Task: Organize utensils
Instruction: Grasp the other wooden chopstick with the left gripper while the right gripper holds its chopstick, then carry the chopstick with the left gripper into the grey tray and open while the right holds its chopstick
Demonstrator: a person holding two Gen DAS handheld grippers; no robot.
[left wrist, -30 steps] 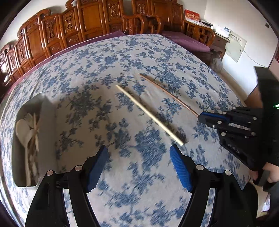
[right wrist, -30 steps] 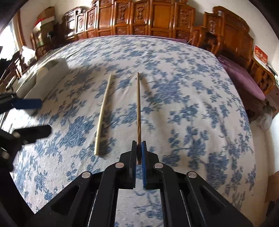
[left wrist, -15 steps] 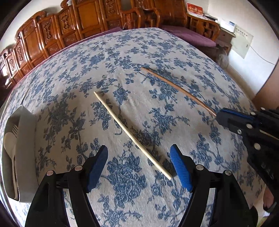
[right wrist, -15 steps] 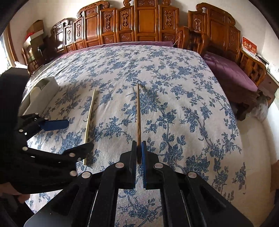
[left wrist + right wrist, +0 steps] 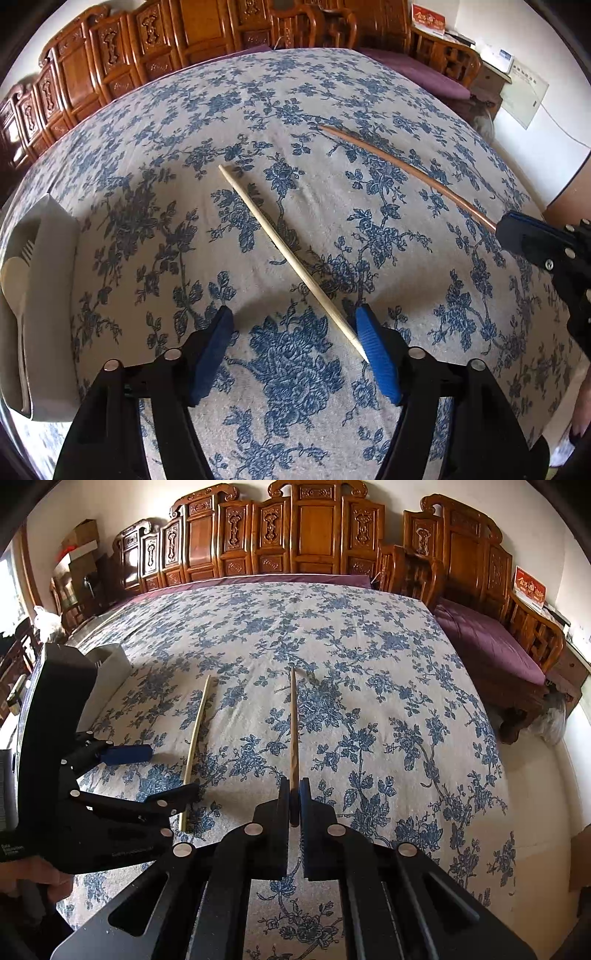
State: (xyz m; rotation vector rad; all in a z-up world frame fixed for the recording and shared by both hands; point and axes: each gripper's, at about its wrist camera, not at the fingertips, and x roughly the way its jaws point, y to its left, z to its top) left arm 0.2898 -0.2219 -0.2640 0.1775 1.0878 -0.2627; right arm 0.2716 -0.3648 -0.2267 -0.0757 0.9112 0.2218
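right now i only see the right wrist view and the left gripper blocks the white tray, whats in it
Observer: The white tray holds a pale spoon and a fork.
Operator: ok and is the light chopstick inside the left gripper or just behind it
Observer: Inside. Its near end lies between the two blue pads, right beside the pad on the picture's right and well clear of the other. The jaws are closing, but it is not gripped.
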